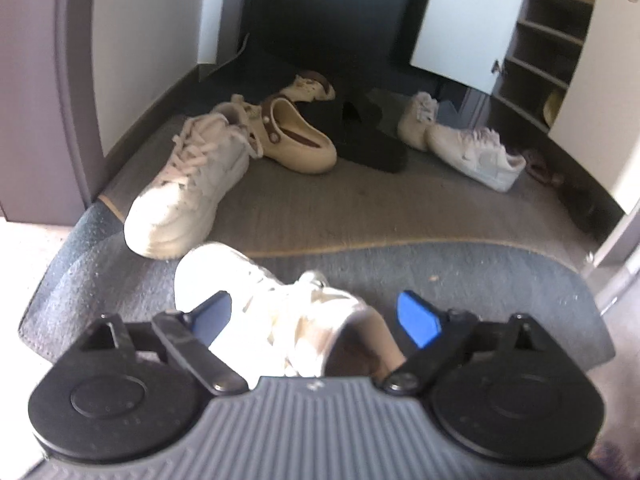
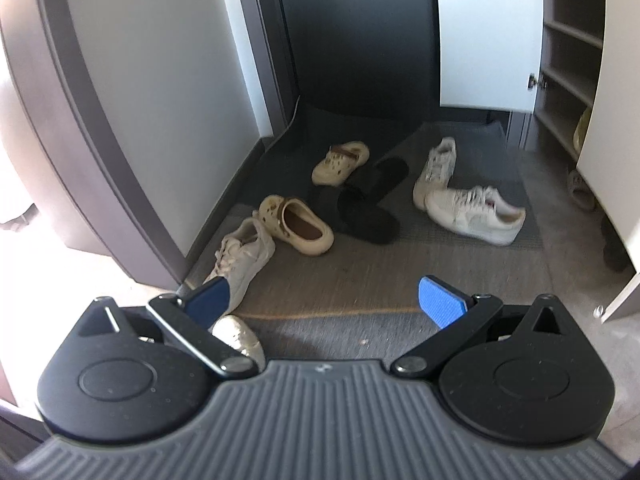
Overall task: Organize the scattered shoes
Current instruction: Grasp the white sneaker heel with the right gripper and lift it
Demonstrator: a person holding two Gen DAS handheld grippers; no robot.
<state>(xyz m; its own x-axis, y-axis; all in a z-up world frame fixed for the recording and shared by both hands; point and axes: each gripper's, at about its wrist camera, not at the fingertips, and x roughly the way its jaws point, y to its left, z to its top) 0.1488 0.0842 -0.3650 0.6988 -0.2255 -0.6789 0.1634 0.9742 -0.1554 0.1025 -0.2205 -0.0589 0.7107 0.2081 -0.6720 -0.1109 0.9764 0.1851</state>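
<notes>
Shoes lie scattered on the entry floor. In the left wrist view, my left gripper (image 1: 318, 316) is open with a white sneaker (image 1: 272, 304) lying between its blue pads; I cannot tell if they touch it. Its mate (image 1: 192, 176) lies just beyond, then a cream clog (image 1: 298, 140), a second clog (image 1: 308, 86), black slippers (image 1: 368, 136) and two white sneakers (image 1: 476, 152). My right gripper (image 2: 324, 300) is open and empty above the floor. Its view shows the near sneaker's toe (image 2: 240, 340), the mate (image 2: 244, 258), the clogs (image 2: 298, 226) and the black slippers (image 2: 368, 200).
An open shoe cabinet (image 1: 548, 48) with shelves stands at the right, its white door (image 1: 468, 20) swung out. It also shows in the right wrist view (image 2: 568, 60). A grey mat (image 1: 440, 280) covers the near floor. A wall (image 2: 160, 80) and dark door frame stand at the left.
</notes>
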